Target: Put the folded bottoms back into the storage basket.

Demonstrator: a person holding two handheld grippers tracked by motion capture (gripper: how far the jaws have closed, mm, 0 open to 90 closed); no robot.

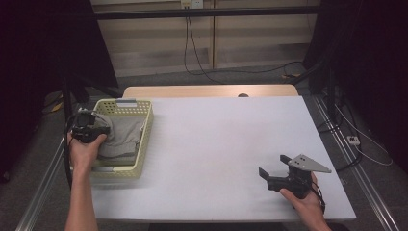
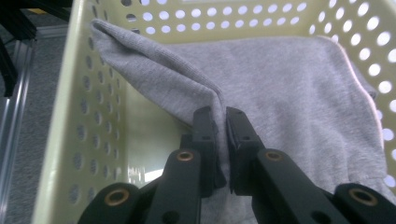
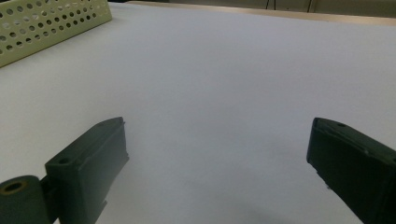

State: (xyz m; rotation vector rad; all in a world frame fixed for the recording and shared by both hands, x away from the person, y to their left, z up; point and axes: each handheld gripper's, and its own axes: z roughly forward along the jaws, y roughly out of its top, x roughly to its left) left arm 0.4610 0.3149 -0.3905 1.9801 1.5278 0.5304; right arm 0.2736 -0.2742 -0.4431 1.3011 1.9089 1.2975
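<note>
Left gripper [image 2: 221, 135]: it is at the left wall of the basket, and its jaws are clenched on a fold of the cloth. In the high view the left gripper [image 1: 98, 129] sits over the left part of the basket, with the left hand [image 1: 85, 149] behind it.
Cloth [image 2: 280, 93]: grey knit fabric, lying inside the basket. One fold is pulled up into a ridge between the two pads, and the upper left corner of the cloth leans on the basket wall. In the high view the cloth [image 1: 126, 134] covers most of the basket floor.
Basket [image 2: 70, 107]: pale yellow plastic with round holes in its walls. It stands on the left side of the table [image 1: 216, 144], near the left edge. In the right gripper view a corner of the basket [image 3: 51, 23] shows at the top left.
Right gripper [image 3: 219, 158]: its jaws are released and wide apart, with nothing between them, and bare white table is under them. In the high view the right gripper [image 1: 274, 166] is at the near right part of the table, well apart from the basket, and it points to the left.
Right hand [image 1: 305, 199]: it holds the gripper body from behind, close to the near table edge.
</note>
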